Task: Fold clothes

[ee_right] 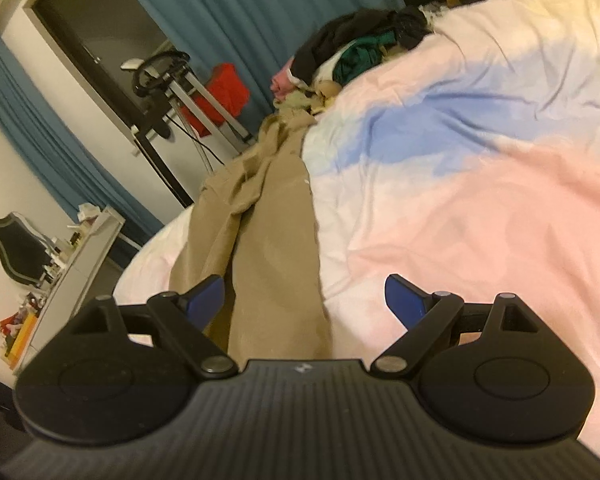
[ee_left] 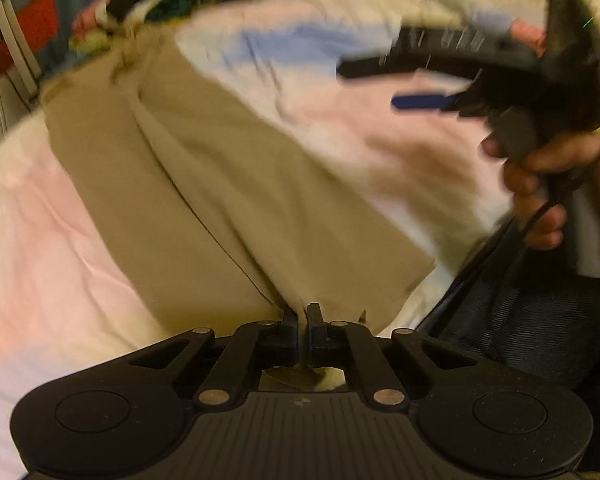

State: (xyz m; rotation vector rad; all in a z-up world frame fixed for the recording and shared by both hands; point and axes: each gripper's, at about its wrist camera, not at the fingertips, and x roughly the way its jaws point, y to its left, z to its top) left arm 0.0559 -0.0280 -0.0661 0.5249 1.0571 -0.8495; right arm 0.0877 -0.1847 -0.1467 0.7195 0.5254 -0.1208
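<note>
Tan trousers (ee_left: 204,184) lie stretched across the pastel bed cover (ee_left: 52,240). My left gripper (ee_left: 303,314) is shut on the near hem of the trousers, the cloth bunched between its black fingers. In the left wrist view my right gripper (ee_left: 384,88) hovers at the upper right, held by a hand (ee_left: 540,184), jaws apart. In the right wrist view the trousers (ee_right: 268,240) run away from the camera along the bed's left side. There my right gripper (ee_right: 304,300) stands open over the near leg, blue pads (ee_right: 404,304) wide with nothing pressed between them.
A heap of dark, green and pink clothes (ee_right: 352,56) sits at the far end of the bed. Beyond the bed edge are blue curtains (ee_right: 228,4), a red item (ee_right: 224,92) on a stand, a chair (ee_right: 16,252) and a cluttered shelf (ee_right: 72,264).
</note>
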